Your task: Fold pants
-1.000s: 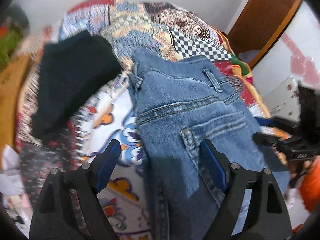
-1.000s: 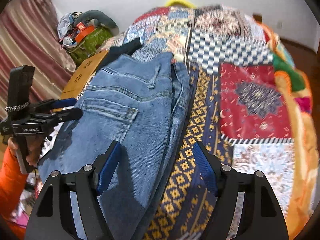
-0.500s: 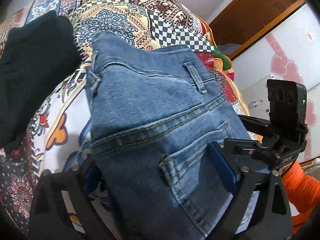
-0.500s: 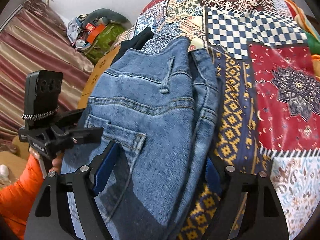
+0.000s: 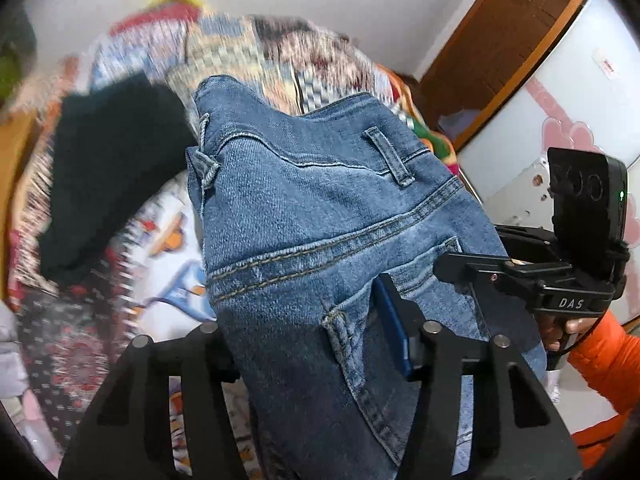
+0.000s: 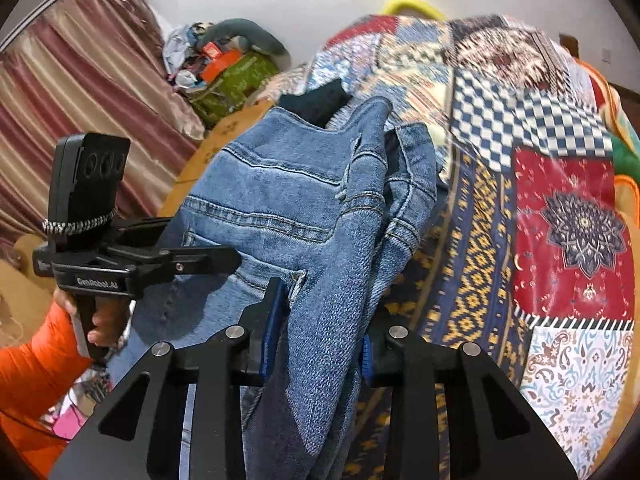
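Patchwork bedding in red, navy and checkered panels is covering the bed, with a white wall behind it and a striped curtain hanging off the bed's left side. Folded blue jeans are being held up above the bed, waistband end pointing toward the head of the bed. Both sets of tongs are gripping them: the left tongs are clamped on the denim near the back pocket, and the right tongs are pinching a bunched fold along the jeans' right edge. A folded black garment is lying on the bedding toward the left edge of the bed, just beside the jeans' waistband corner and partly hidden behind it in the right wrist view. A pile of bags and clothes is sitting against the wall beyond the bed's far left corner. A wooden door and a white cabinet with pink heart stickers are standing off the bed's right side.
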A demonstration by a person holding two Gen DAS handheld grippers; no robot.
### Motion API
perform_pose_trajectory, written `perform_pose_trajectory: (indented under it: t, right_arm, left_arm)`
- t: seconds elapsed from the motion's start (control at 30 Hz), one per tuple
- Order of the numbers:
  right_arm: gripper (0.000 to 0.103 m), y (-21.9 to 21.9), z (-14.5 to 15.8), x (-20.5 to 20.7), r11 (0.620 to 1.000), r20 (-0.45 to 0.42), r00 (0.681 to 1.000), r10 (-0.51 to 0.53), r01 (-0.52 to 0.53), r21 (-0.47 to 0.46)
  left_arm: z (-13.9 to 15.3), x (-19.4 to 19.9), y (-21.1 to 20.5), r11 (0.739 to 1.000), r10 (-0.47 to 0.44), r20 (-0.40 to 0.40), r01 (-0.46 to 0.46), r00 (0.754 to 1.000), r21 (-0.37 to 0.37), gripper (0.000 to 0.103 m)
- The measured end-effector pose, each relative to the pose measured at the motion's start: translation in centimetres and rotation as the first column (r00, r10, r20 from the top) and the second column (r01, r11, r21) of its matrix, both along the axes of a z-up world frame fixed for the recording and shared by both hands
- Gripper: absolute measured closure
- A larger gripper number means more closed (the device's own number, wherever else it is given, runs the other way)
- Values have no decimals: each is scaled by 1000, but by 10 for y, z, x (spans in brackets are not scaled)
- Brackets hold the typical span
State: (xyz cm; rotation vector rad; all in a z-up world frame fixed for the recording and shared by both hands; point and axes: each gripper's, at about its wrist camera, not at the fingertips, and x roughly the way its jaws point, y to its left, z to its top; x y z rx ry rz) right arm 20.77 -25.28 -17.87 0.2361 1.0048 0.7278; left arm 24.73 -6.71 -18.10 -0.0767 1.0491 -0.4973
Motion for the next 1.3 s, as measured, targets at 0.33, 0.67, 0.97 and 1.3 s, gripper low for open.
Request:
perform_pose_trajectory:
  t: [0.33, 0.67, 0.97, 1.3]
  right_arm:
    - [77, 58, 78, 27, 998, 214, 975, 52, -59, 27]
    - [78, 138, 111, 114, 996, 310, 947, 79, -91, 25]
    - [78, 190, 74, 200, 996, 246, 966, 84, -79, -30]
    - [77, 225, -8, 276, 985, 116, 989, 91, -73, -156]
  left_arm:
    - [85, -1, 53, 987, 135, 282, -153, 950, 43, 51]
    - [110, 79, 129, 958, 261, 354, -287, 898, 22, 51]
    - [57, 181, 179, 934, 348, 257, -358, 902, -8, 51]
    - [-57, 263, 195, 917, 391, 59, -394, 919, 63, 49]
